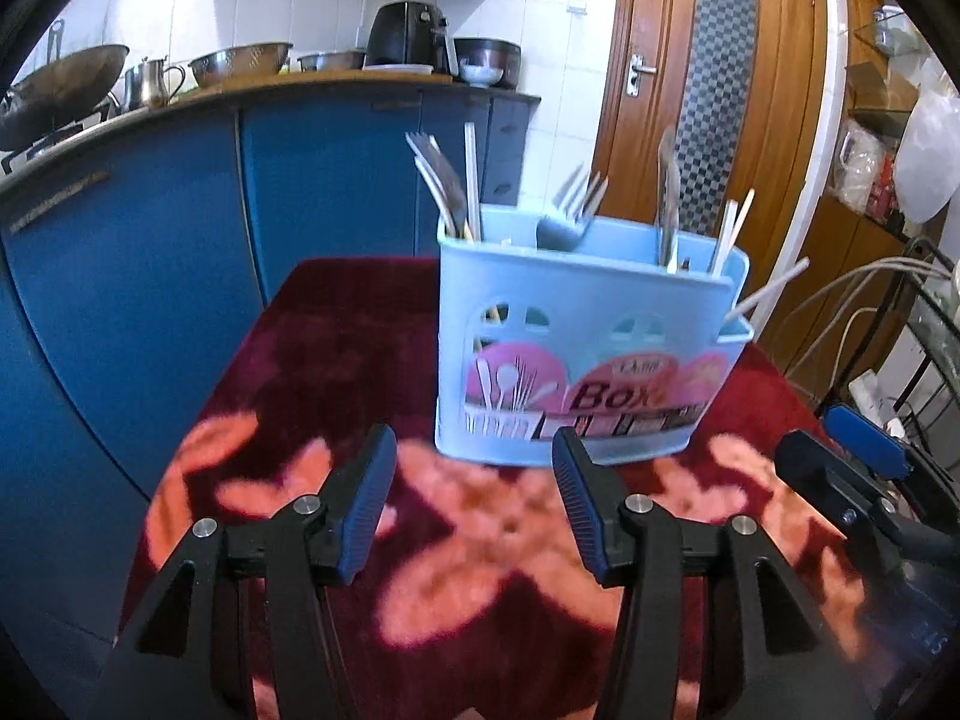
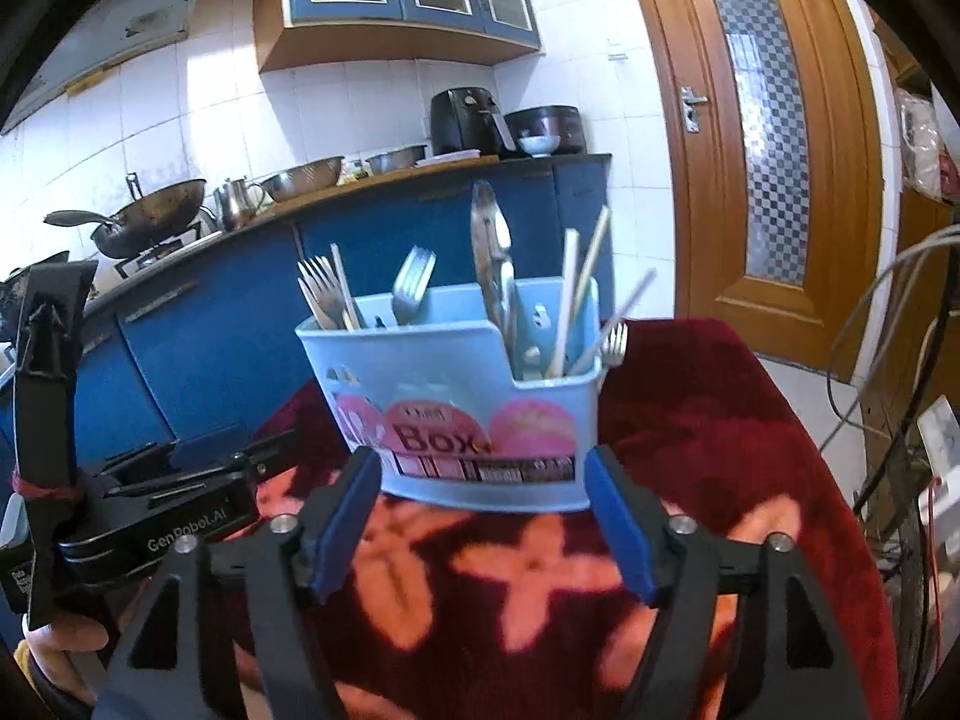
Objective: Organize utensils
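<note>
A pale blue utensil box (image 2: 456, 372) with pink label circles stands on a dark red cloth (image 2: 708, 420) patterned with blurred, perhaps floral, salmon shapes.

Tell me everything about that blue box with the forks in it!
The blue box is a light blue plastic cutlery holder with small arched holes and a pink label reading "Box". It stands upright on the red flowered cloth. Dividers split it into compartments, with forks, chopsticks and other metal utensils sticking out of the top. Neither gripper touches it.
</note>
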Demonstrator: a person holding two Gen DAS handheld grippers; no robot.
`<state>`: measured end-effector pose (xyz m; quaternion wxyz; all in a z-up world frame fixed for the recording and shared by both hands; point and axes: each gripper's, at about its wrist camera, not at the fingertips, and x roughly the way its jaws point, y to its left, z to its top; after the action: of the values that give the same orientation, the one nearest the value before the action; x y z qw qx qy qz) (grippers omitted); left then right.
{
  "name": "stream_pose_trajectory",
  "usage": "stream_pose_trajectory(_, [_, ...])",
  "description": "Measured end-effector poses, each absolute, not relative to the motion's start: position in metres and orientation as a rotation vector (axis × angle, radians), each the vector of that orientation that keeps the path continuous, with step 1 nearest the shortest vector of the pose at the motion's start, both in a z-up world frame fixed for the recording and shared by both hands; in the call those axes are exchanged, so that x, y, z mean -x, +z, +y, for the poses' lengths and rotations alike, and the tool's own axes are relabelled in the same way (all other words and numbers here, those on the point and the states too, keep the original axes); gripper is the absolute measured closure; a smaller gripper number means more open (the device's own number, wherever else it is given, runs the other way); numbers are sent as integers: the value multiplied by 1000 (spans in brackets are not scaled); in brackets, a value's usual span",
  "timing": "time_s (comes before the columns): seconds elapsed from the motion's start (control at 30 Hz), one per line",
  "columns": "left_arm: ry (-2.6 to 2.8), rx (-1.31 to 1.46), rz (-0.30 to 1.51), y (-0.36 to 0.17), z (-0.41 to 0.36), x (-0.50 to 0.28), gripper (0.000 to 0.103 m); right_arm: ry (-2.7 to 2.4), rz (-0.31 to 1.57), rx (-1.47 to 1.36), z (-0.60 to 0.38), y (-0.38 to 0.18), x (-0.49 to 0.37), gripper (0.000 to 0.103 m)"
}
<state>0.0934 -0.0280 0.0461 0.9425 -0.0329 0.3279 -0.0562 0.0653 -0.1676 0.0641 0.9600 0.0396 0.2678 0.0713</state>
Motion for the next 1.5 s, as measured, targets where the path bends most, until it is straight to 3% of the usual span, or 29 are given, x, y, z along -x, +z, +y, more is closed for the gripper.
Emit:
stream_pose_trajectory(0.5, [-111,19,669,33,-43,-92,47,117,579,-104,-174,35,-63,22])
stream_pose_trajectory(1.5, [-106,22,662,32,-41,-93,47,121,590,-123,-178,32,-63,21])
